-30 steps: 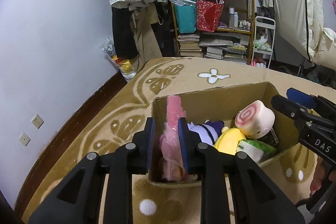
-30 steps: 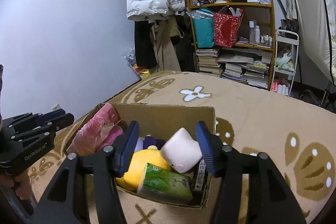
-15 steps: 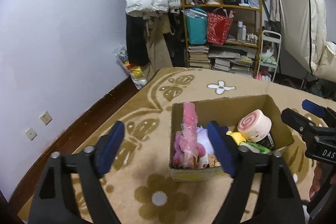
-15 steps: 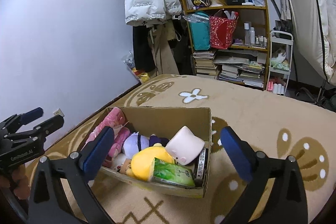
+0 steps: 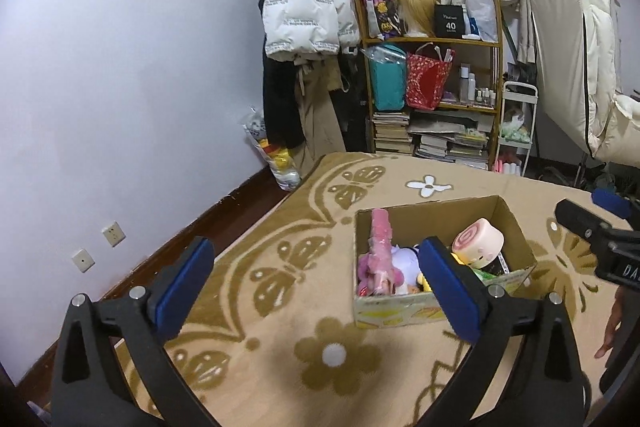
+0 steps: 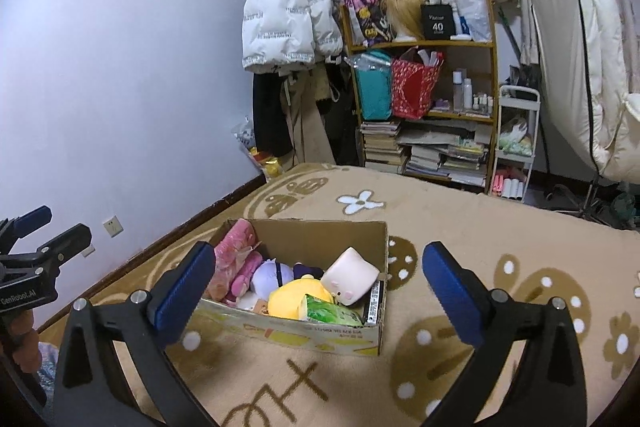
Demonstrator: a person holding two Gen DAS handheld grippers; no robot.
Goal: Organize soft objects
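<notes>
A cardboard box (image 5: 516, 227) sits on the patterned carpet, also in the right wrist view (image 6: 320, 227). Inside are a pink plush (image 5: 378, 247) at its left end (image 6: 236, 255), a pale purple plush (image 6: 272, 273), a yellow plush (image 6: 296, 301), a pink-and-white swirl cushion (image 5: 478, 241) (image 6: 350, 277) and a green packet (image 6: 330, 313). My left gripper (image 5: 316, 287) is open and empty, held back above the carpet in front of the box. My right gripper (image 6: 320, 293) is open and empty, also back from the box.
A beige carpet (image 5: 280, 367) with brown butterflies and flowers covers the floor. A wooden shelf (image 5: 436, 99) with bags and books stands at the back, with hanging coats (image 5: 304, 11) to its left. A white wall (image 5: 120, 87) runs along the left.
My left gripper let go of the pink plush in the box, opened wide and pulled back. My right gripper also opened wider and pulled back from the box.
</notes>
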